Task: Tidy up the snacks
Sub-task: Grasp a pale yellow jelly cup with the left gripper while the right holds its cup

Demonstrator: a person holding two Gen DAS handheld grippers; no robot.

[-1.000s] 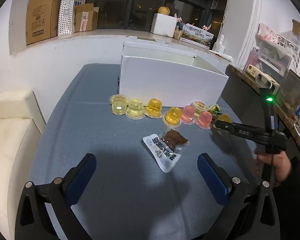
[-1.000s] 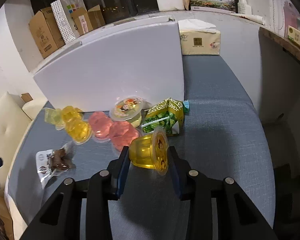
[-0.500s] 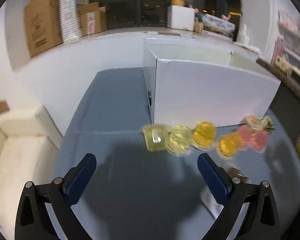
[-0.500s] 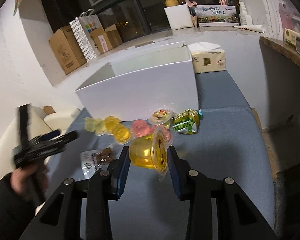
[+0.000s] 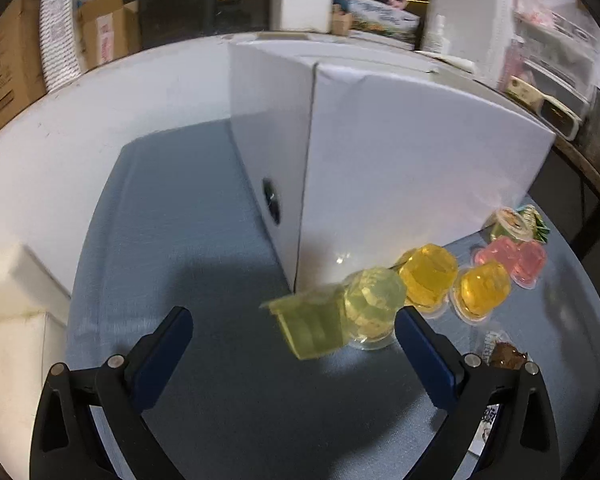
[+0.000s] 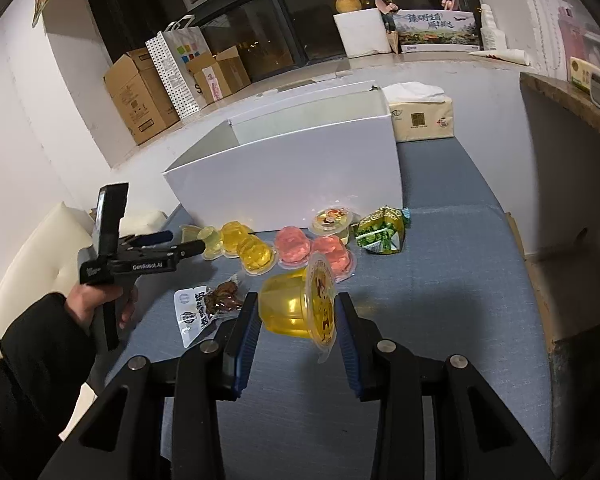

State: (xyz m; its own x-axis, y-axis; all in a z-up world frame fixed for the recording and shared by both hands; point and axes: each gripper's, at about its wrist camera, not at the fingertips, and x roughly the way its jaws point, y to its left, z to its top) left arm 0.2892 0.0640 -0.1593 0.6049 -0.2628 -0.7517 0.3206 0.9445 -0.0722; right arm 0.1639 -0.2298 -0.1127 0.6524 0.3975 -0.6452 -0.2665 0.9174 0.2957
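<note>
A: Now that the yellow jelly cup (image 6: pixel 300 309) is up off the table (image 6: pixel 440 280), pinched in the right hand-held gripper (image 6: pixel 296 344), is the white box (image 6: pixel 300 168) next?

B: Likely; meanwhile the left hand-held gripper (image 5: pixel 292 344) has swung over, jaws wide, to the pale green jelly cup (image 5: pixel 310 326) at the row's end; nothing gripped yet.

Amber jelly cup (image 6: pixel 296 312), sideways, lifted

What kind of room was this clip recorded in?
Probably a lived-in home room: a cream sofa beside the cloth-covered table, cardboard boxes and a paper bag stacked on the window ledge, tissues nearby.
</note>
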